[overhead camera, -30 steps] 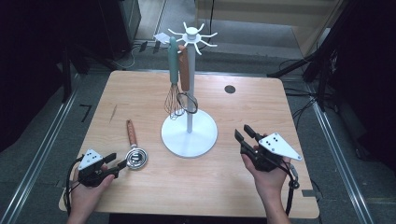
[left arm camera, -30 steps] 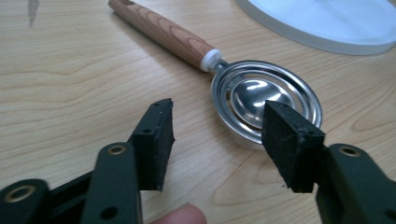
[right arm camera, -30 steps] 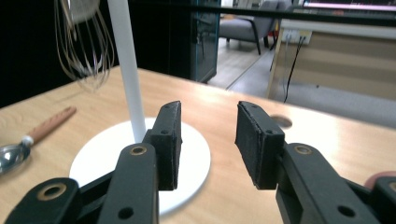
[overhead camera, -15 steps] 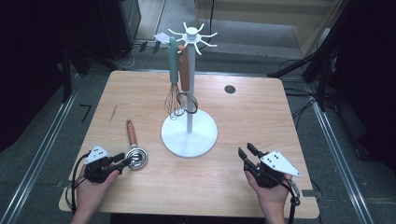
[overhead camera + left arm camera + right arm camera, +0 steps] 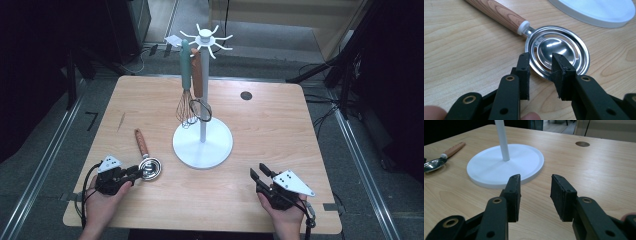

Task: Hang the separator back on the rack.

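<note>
A pale wooden table [image 5: 280, 130] carries a white rack [image 5: 203, 140]: a round flat base, a thin upright pole, hooks at the top. A whisk [image 5: 186, 100] with a green handle and a second utensil [image 5: 198, 75] with a wooden handle hang from the hooks, well beyond both grippers.

The right gripper [image 5: 535, 192] rests low at the near edge of the table, pointing toward the rack's base. Its jaws stand apart with nothing between them.

The left gripper [image 5: 541, 72] lies low on the table, pointing at a strainer [image 5: 560, 51]. This is a shallow, round steel bowl with slots around a solid centre, on a wooden handle that runs away from the fingertips toward the far left. The jaws have just been closing. They now straddle the near rim of the bowl, one pad outside it and one over the bowl, and whether they already press on the metal cannot be told.

The strainer looks light and stiff. Its polished steel is likely slippery, and the rim is thin and lies nearly flat on the table, so a pinch there may skate off. The wooden handle, thicker and rougher, looks like the surer place to hold.
</note>
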The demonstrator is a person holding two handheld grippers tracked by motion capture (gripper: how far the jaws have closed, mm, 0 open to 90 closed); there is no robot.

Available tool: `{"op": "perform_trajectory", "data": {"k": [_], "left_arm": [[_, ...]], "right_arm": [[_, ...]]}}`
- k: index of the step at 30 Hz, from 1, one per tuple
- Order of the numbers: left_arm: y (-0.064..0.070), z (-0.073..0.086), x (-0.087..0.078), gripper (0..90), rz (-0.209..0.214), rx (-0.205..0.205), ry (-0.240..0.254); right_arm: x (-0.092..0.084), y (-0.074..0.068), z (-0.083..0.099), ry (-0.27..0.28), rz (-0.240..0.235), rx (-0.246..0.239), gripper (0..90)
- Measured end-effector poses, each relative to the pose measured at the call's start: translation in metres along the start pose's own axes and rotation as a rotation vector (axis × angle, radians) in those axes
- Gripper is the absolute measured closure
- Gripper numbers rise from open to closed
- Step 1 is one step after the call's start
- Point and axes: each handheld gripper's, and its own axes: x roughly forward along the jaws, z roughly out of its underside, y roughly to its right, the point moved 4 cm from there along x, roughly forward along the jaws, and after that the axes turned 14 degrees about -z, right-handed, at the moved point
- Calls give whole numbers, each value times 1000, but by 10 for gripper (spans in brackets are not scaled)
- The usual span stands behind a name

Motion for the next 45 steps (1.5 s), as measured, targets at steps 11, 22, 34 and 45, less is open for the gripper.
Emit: {"op": "perform_trajectory", "data": {"k": [11, 22, 34, 45], "left_arm": [[5, 7, -3, 703, -4, 16, -12], [12, -7, -8, 873, 3, -18, 69], [34, -2, 3, 900, 25, 67, -1], [63, 5, -1, 900, 70, 97, -12]], "right_arm": [[8, -6, 3, -24, -25, -12, 616], [9, -7, 3, -21, -30, -11, 616], [14, -9, 6, -35, -44, -12, 616], [17, -15, 6, -40, -58, -21, 612]]}}
